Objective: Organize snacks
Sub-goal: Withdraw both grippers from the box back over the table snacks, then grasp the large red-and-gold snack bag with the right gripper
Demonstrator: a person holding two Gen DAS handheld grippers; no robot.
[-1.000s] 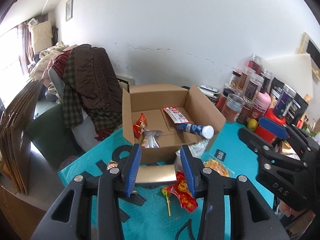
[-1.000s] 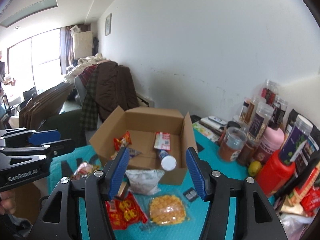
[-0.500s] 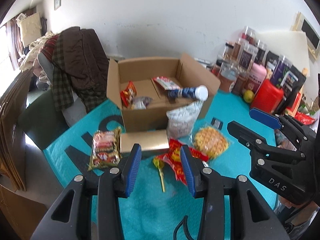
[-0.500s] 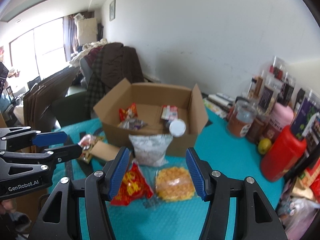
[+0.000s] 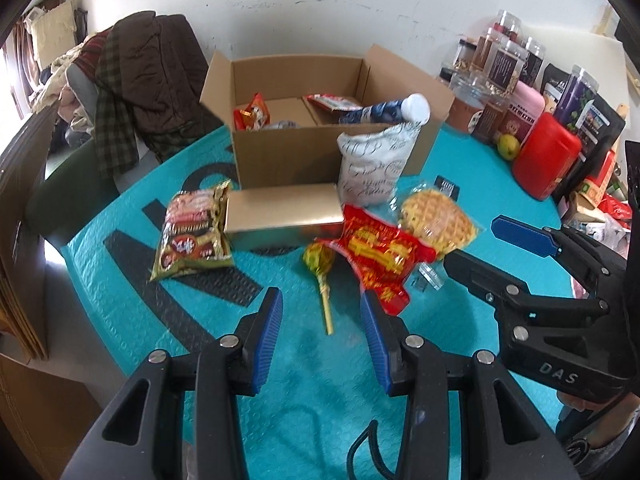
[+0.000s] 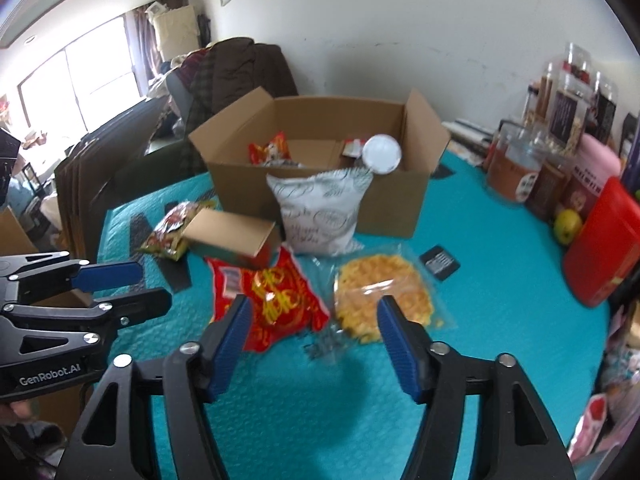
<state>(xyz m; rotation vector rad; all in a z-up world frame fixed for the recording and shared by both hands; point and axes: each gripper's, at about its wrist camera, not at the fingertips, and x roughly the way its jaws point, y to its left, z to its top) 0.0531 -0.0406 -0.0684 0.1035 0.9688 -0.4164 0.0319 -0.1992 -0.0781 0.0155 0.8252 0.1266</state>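
An open cardboard box (image 5: 288, 160) (image 6: 320, 192) stands on the teal mat, with a red packet and a blue tube with a white cap (image 5: 384, 112) inside. In front lie a white bag (image 5: 372, 164), a gold carton (image 5: 280, 216), a brown-green snack pack (image 5: 192, 236), a red packet (image 5: 380, 252) (image 6: 272, 300), a wrapped waffle (image 5: 436, 216) (image 6: 380, 292) and a lollipop (image 5: 318, 258). My left gripper (image 5: 320, 300) hovers open over the lollipop's stick. My right gripper (image 6: 313, 304) hangs above the red packet and waffle, its jaws opening with nothing between them.
Several jars, a red canister (image 5: 544, 160) and a yellow-green fruit (image 5: 508, 146) crowd the mat's right side. A small black card (image 5: 446, 188) lies by the waffle. A chair heaped with clothes (image 5: 148, 80) stands beyond the mat's left edge.
Both grippers have sunk toward the mat and tipped downward, so the loose snacks now fill the view. The right jaws stand wider than before.
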